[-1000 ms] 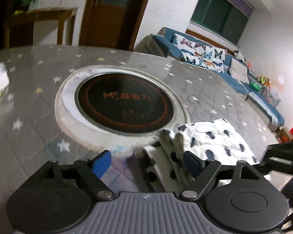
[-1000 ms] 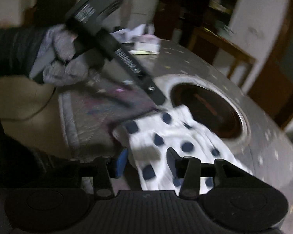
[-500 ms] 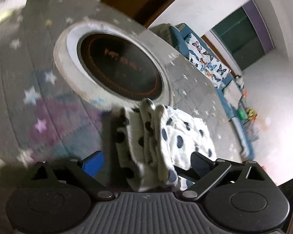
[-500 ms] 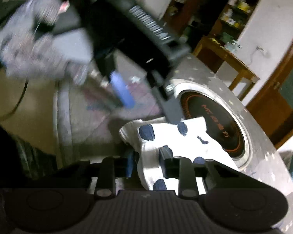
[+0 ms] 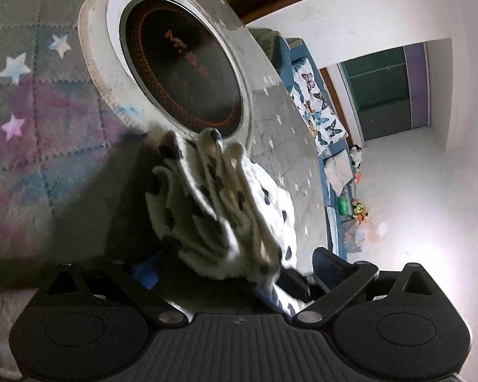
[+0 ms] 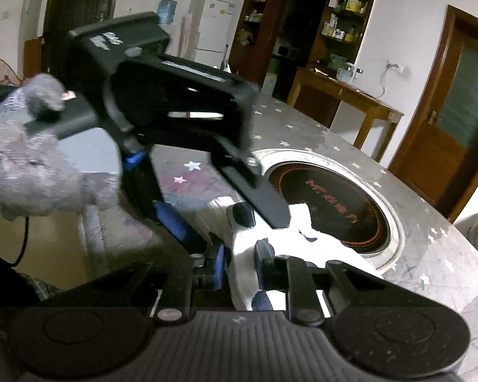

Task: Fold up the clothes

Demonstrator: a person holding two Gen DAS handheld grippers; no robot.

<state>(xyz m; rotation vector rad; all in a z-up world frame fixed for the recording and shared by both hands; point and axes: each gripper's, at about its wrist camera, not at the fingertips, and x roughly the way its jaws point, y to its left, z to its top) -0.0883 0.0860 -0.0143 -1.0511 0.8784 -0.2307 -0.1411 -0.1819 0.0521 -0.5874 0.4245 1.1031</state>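
Right wrist view: right hand-held gripper (image 6: 238,262) has just been narrowing and pinches the spotted cloth (image 6: 290,238) on the counter (image 6: 430,222). Left hand-held gripper (image 5: 235,269), just widened, straddles its folded layers without pressing. Mid-fold; next, probably clamp those layers.

A grey quilted star-print cover (image 5: 41,133) lies over the bench, with a round black cooktop (image 5: 181,73) sunk into its middle inside a pale ring. Beyond stand a blue sofa (image 5: 331,172) with butterfly cushions, a wooden side table (image 6: 344,95), a brown door (image 6: 462,108) and a white fridge (image 6: 212,28).
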